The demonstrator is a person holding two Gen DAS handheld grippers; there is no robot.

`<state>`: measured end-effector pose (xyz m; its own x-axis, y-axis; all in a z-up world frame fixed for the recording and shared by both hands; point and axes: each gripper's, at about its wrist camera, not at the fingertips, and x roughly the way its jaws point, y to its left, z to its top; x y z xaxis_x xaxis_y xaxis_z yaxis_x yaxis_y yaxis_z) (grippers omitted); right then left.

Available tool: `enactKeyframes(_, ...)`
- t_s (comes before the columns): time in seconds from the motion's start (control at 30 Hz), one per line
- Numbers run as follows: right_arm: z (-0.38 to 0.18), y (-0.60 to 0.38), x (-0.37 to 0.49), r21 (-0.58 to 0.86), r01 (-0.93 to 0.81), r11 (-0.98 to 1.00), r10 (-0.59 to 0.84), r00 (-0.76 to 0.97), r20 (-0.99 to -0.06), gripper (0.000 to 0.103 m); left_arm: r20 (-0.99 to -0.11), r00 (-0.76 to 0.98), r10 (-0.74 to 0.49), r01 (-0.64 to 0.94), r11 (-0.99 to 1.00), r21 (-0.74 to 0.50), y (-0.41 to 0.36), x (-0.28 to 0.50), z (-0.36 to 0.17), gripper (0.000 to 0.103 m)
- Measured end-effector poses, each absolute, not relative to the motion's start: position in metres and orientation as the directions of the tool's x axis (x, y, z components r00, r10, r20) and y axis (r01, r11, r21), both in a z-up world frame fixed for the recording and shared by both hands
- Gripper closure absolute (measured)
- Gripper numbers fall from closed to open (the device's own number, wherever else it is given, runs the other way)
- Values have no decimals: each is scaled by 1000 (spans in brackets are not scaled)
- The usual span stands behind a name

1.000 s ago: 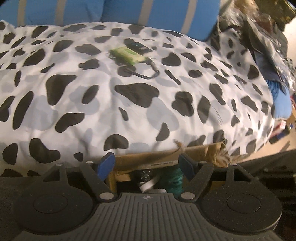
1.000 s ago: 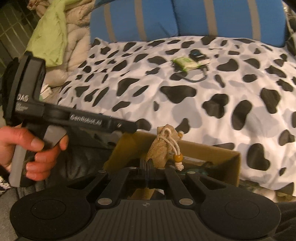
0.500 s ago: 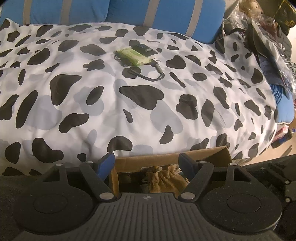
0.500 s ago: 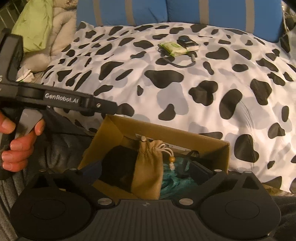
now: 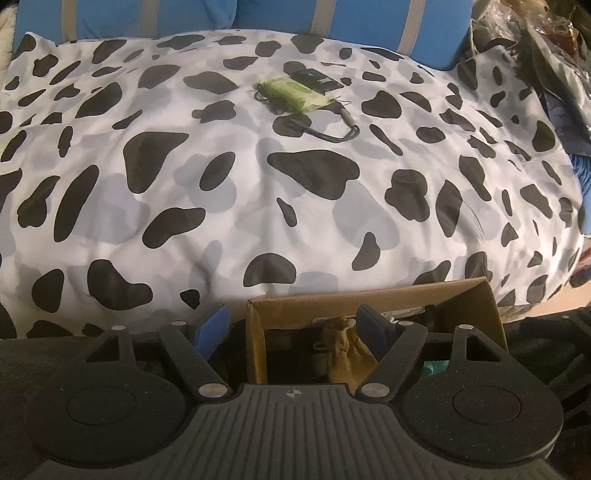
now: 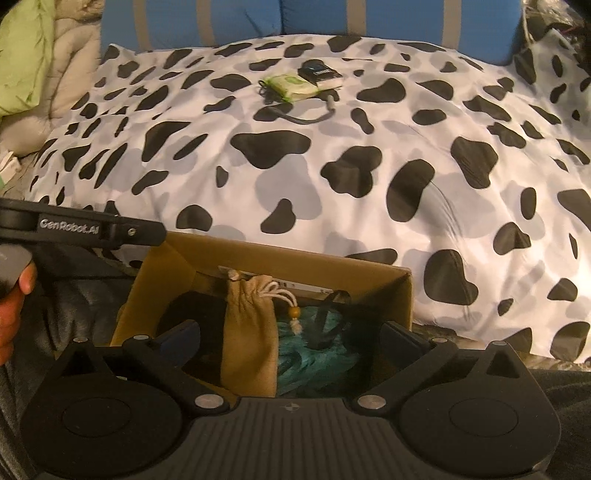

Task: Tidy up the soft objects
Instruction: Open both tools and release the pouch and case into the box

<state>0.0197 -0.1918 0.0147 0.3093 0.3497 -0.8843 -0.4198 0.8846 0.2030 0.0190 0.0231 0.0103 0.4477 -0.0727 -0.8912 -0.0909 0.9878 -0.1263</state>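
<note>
An open cardboard box (image 6: 280, 258) stands at the near edge of the bed. Inside it a tan drawstring pouch (image 6: 251, 332) leans upright against the far wall, beside a teal fluffy item (image 6: 317, 365) and a black strap (image 6: 328, 317). My right gripper (image 6: 291, 338) hangs just over the box, open wide, its fingers either side of the pouch and not touching it. My left gripper (image 5: 293, 325) is open above the box's left corner (image 5: 255, 332), holding nothing; the pouch (image 5: 343, 347) shows between its fingers. In the right wrist view the left gripper's body (image 6: 85, 229) and a hand (image 6: 14, 295) are at the left.
A cow-patterned duvet (image 6: 332, 166) covers the bed. On it, far back, lie a green wipes pack (image 6: 291, 86), a small black box (image 6: 321, 72) and a dark cable (image 6: 306, 116). Blue striped pillows (image 6: 369, 22) line the back. Piled bedding (image 6: 33, 66) is at the left, clutter (image 5: 546, 55) at the right.
My right gripper went from shut on the pouch's neck to wide open, and the pouch dropped into the box. The left gripper stayed open, its view tilting slightly.
</note>
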Motion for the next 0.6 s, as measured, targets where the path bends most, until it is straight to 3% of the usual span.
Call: enactKeyframes(0.6, 26, -201, 37, 188, -350, 918, 333, 420, -844, 0, -867, 492, -77, -75, 988, -131, 20, 23, 17, 28)
